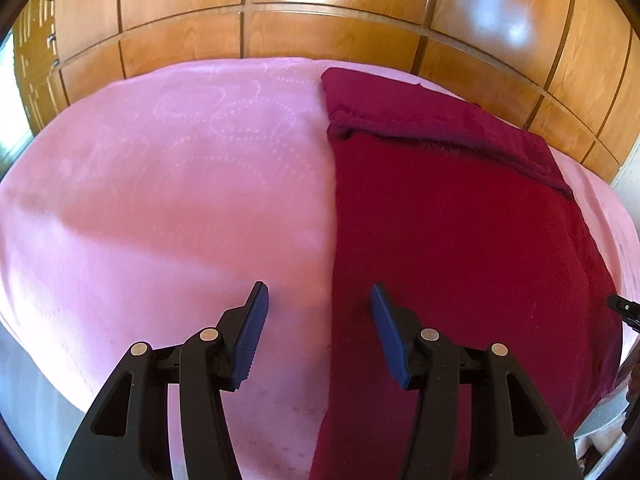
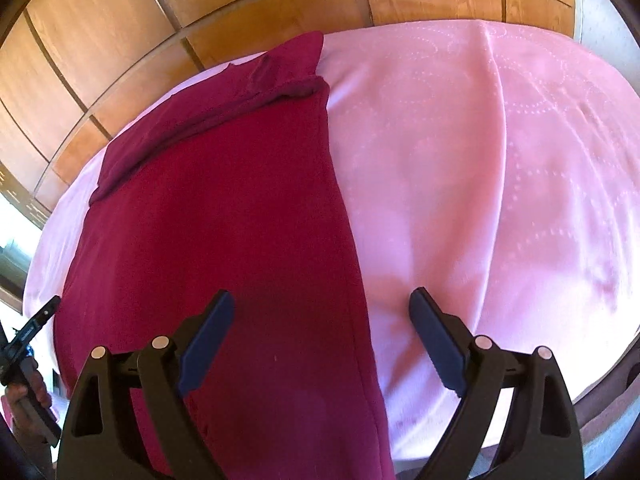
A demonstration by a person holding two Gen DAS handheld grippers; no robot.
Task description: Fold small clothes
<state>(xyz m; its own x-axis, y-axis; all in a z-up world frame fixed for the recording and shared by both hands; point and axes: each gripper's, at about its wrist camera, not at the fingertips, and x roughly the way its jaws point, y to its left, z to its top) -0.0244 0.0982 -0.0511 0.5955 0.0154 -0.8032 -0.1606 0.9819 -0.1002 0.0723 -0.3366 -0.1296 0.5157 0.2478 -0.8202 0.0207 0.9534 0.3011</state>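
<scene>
As the left wrist view shows it, the left gripper (image 1: 318, 298) hangs w/ jaws wide apart, nothing between the pads, straddling the left long edge of the dark red knitted garment (image 1: 460, 220). Garment lies flat on the pink embossed bedspread (image 1: 160, 200), running from the near edge toward the far edge by the glossy wooden panelled wall (image 1: 360, 32); far end is already turned back in a doubled band. Judged reason for the hover: lined up to pinch that long edge for a lengthwise fold. A tip of the right gripper (image 1: 620, 306) shows at the garment's right side.

In the right wrist view, the right gripper (image 2: 322, 306) is likewise fully open, holding nothing, straddling the opposite long edge: one pad over red cloth, one over bedspread (image 2: 500, 180). Garment (image 2: 220, 220) sits below and ahead of it, apparently not touched. Left gripper (image 2: 40, 316) visible at near-left, beside the cloth's edge.
</scene>
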